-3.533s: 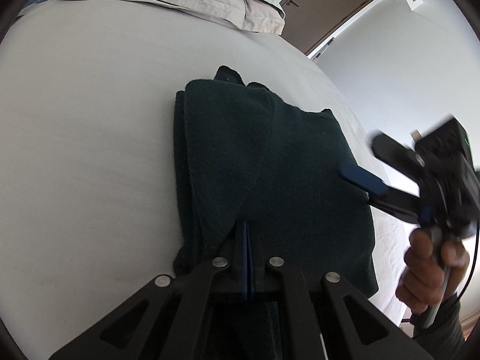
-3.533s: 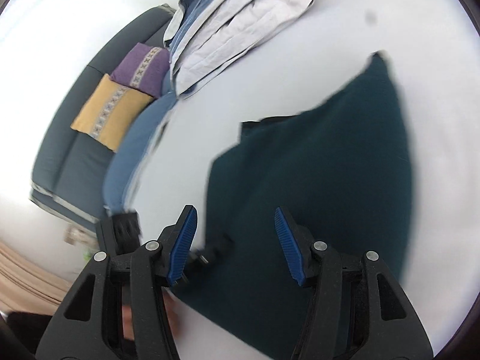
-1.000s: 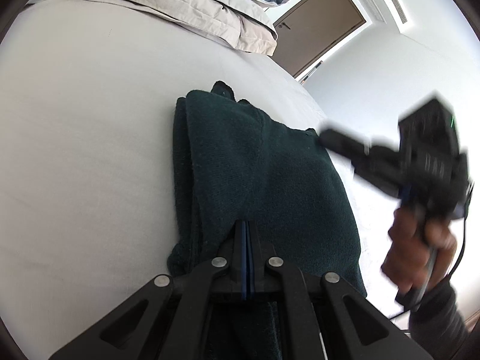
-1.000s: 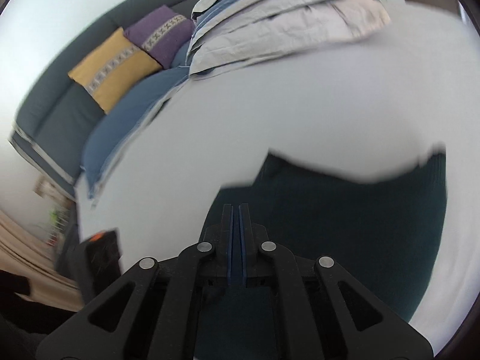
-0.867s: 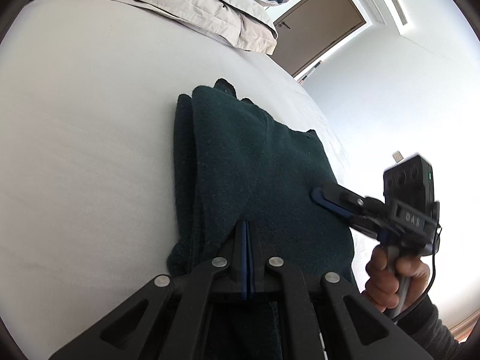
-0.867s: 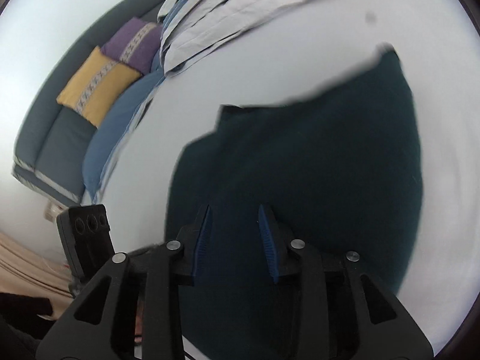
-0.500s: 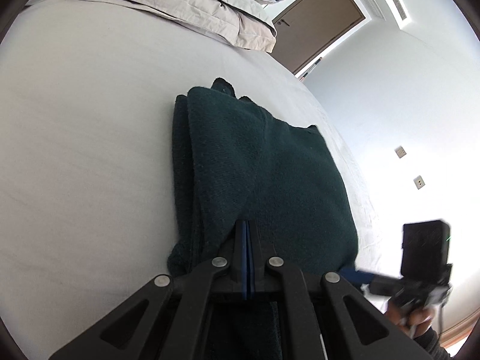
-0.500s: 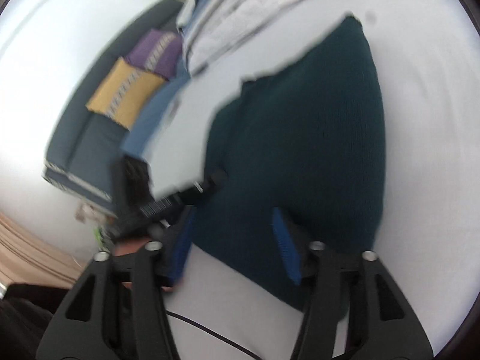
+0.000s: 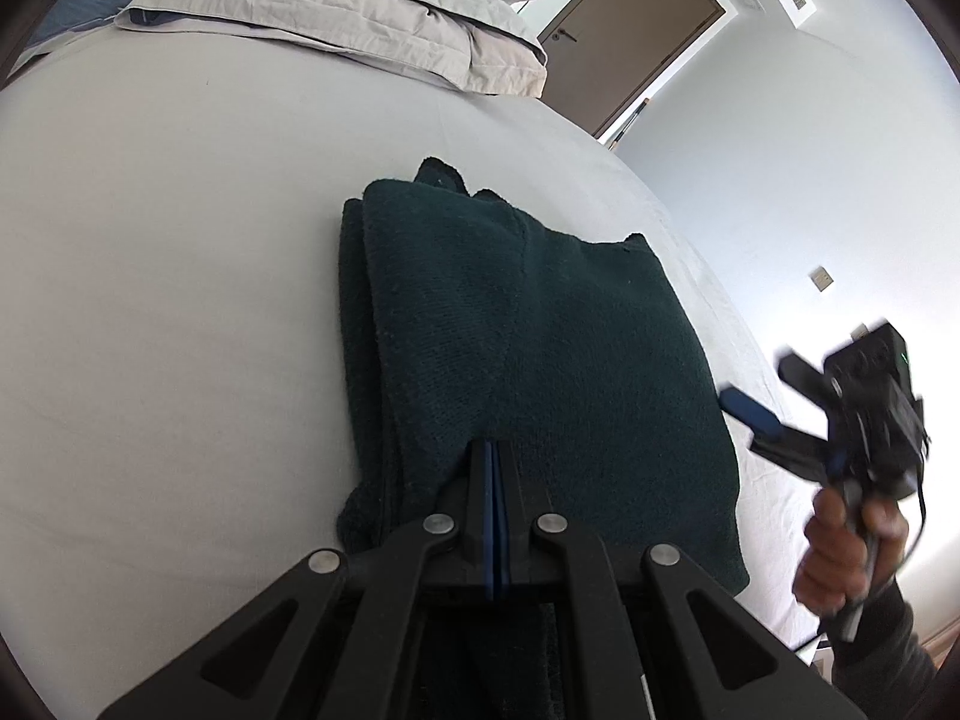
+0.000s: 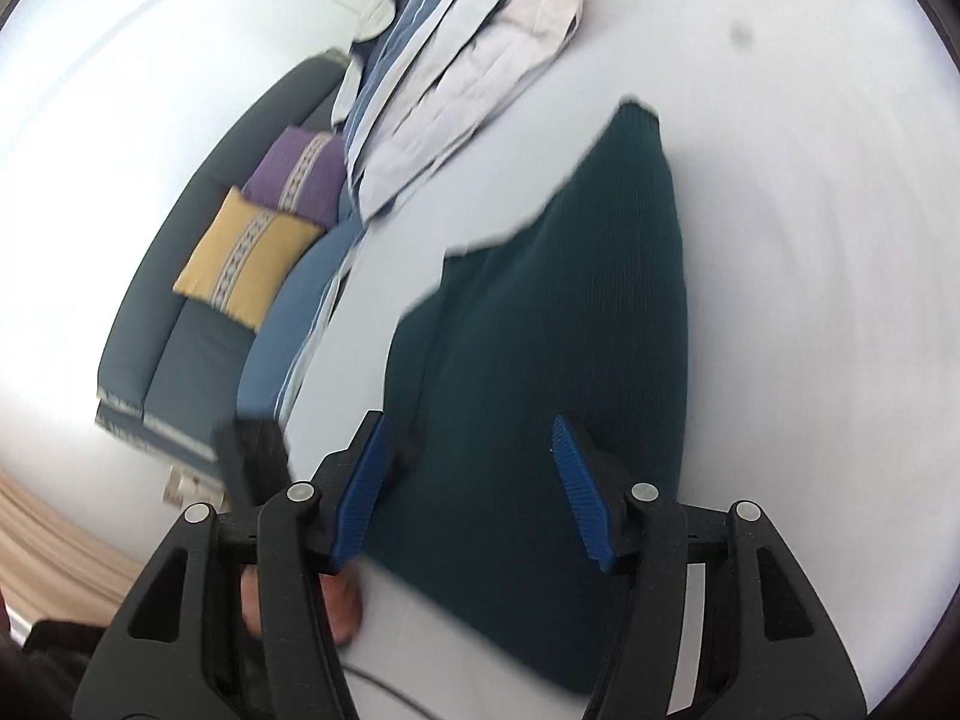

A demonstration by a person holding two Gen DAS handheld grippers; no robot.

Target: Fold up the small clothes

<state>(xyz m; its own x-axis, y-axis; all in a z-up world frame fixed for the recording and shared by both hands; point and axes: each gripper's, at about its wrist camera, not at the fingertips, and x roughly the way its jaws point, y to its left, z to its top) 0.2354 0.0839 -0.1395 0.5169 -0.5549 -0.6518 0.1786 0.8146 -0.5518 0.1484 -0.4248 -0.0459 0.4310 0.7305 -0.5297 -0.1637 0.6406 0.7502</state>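
Dark green knit garment (image 9: 528,372), folded into a thick rectangle, is lying on the white bed sheet (image 9: 150,300), its doubled edge showing along the side away from the right gripper in the left wrist view.

Left gripper (image 9: 492,516): blue pads are pressing flat together at the garment's near edge; whether any cloth is caught between them cannot be told. It is sitting where it was a second ago, still closed.

Right gripper (image 10: 474,480): its jaws, which were pressed together a second ago, are now standing spread, with nothing pinched; the garment is lying beneath and beyond them. In the left wrist view it is appearing blurred just beside the garment's right edge, carried in a hand (image 9: 840,546); half a second ago it was sitting lower in that view.

Background: folded grey bedding (image 9: 336,12), a brown door (image 9: 630,36), a blue sofa (image 10: 198,276) carrying a yellow cushion (image 10: 246,264) and a purple cushion (image 10: 300,180).

Writing: none is legible in either view.
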